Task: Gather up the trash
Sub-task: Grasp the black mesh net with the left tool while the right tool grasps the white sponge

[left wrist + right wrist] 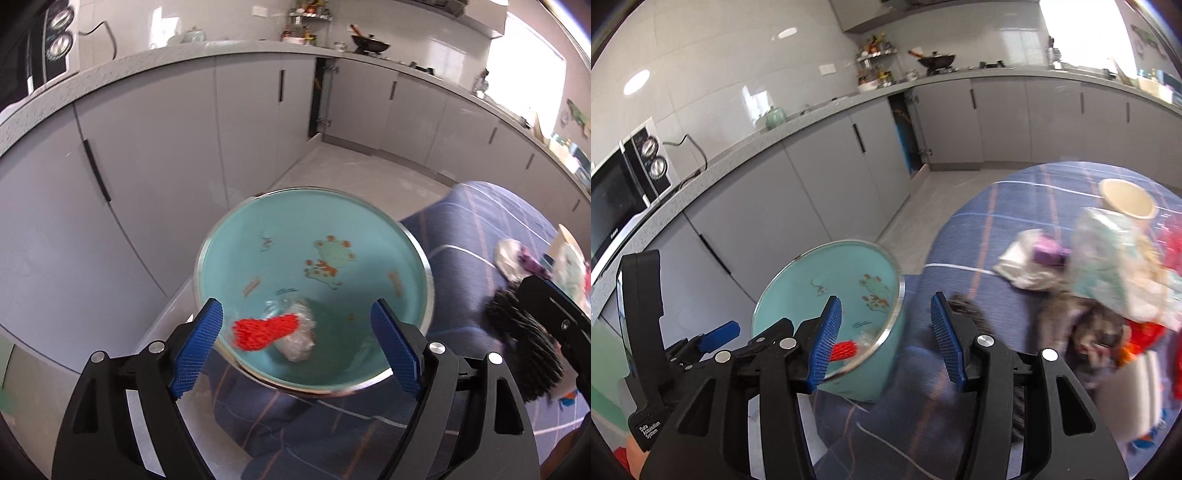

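Note:
A teal bin [314, 251] with cartoon prints and a metal rim stands at the left edge of a blue-checked table [480, 229]. Inside it lie a red mesh piece [264, 330] and a crumpled clear plastic wrapper [299, 334]. My left gripper [297, 343] is open and empty, just above the bin's near rim. My right gripper [886, 332] is open and empty, over the table right of the bin [827, 295]. A black spiky brush-like thing [517, 332] lies by the right gripper's body. More trash sits further right: a white wrapper [1030, 266], a pale printed bag [1115, 266], red pieces [1145, 336].
A cream cup [1126, 201] stands at the table's far side. Grey kitchen cabinets [155, 147] and counter run behind, with a microwave [624, 192] at the left. Pale floor [351, 177] lies between table and cabinets.

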